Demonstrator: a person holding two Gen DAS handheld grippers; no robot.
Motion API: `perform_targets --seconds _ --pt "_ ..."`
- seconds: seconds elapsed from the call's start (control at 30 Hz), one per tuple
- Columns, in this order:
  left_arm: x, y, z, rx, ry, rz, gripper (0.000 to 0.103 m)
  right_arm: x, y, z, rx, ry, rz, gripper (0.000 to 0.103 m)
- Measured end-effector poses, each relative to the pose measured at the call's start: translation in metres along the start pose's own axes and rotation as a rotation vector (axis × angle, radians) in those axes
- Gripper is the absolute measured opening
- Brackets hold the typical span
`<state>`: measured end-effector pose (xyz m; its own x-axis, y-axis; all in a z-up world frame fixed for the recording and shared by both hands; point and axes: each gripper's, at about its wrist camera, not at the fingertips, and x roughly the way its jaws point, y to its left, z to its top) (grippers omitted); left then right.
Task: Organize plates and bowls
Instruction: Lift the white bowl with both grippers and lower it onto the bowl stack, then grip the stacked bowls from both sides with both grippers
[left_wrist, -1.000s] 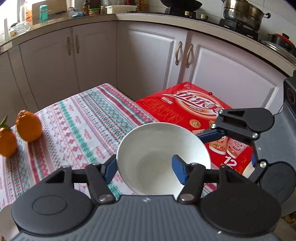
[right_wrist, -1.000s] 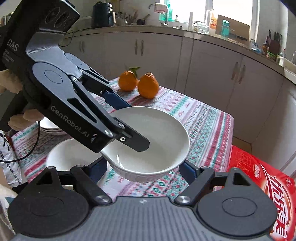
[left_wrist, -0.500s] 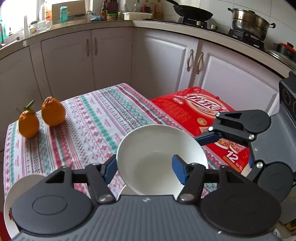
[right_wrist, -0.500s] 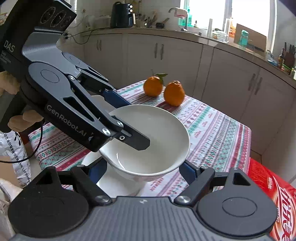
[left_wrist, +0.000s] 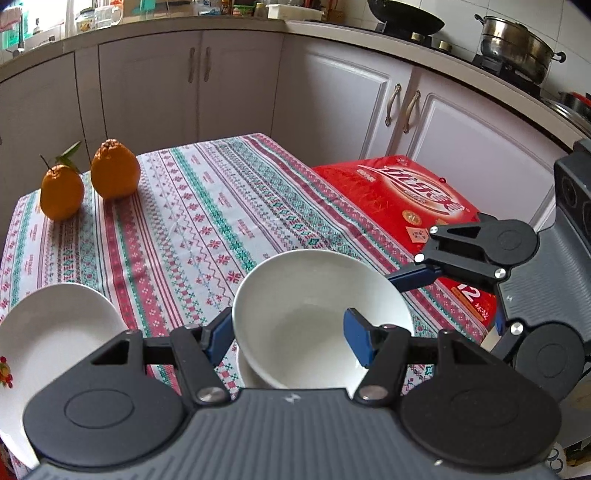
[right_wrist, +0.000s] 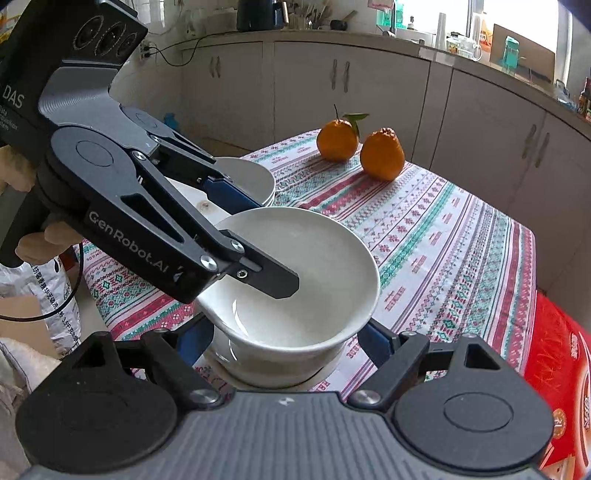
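A white bowl (left_wrist: 314, 314) (right_wrist: 314, 280) is held just above a second white bowl (right_wrist: 273, 373) on the patterned tablecloth (left_wrist: 207, 221). My left gripper (left_wrist: 288, 338) is shut on the upper bowl's near rim, one pad inside and one outside. My right gripper (right_wrist: 284, 332) straddles the same bowl with its jaws wide, one finger on each side of it. A white plate (left_wrist: 48, 332) lies at the left; in the right wrist view a stack of plates (right_wrist: 243, 177) sits behind the left gripper.
Two oranges (left_wrist: 92, 181) (right_wrist: 358, 147) stand at the table's far end. A red carton (left_wrist: 413, 210) sits beside the table on the right. White cabinets (left_wrist: 332, 96) ring the room. A printed sack (right_wrist: 44, 295) stands on the floor.
Both grippers have carried the bowl across the table toward the plates and lowered it over the second bowl. The oranges and plates have come further into view.
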<state>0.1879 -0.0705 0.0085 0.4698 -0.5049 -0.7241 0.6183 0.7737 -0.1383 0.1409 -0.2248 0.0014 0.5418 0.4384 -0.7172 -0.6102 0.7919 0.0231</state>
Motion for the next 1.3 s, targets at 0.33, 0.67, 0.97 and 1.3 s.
perform_targets --seconds 0.33,0.67,0.97,1.3 --pt "0.004 0.004 -0.006 -0.019 0.008 -0.009 0.062 0.0 -0.002 -0.001 0.015 0.005 0.021 0.088" --pt "0.008 0.007 -0.011 -0.033 0.021 -0.01 0.063 0.001 -0.005 -0.002 0.033 0.001 0.042 0.095" --pt "-0.009 0.001 -0.014 0.001 -0.027 -0.009 0.075 -0.012 -0.004 -0.007 0.023 -0.031 0.011 0.103" --pt "-0.02 -0.01 -0.042 0.042 -0.097 0.037 0.075 -0.016 -0.006 -0.022 0.08 -0.019 0.003 0.103"
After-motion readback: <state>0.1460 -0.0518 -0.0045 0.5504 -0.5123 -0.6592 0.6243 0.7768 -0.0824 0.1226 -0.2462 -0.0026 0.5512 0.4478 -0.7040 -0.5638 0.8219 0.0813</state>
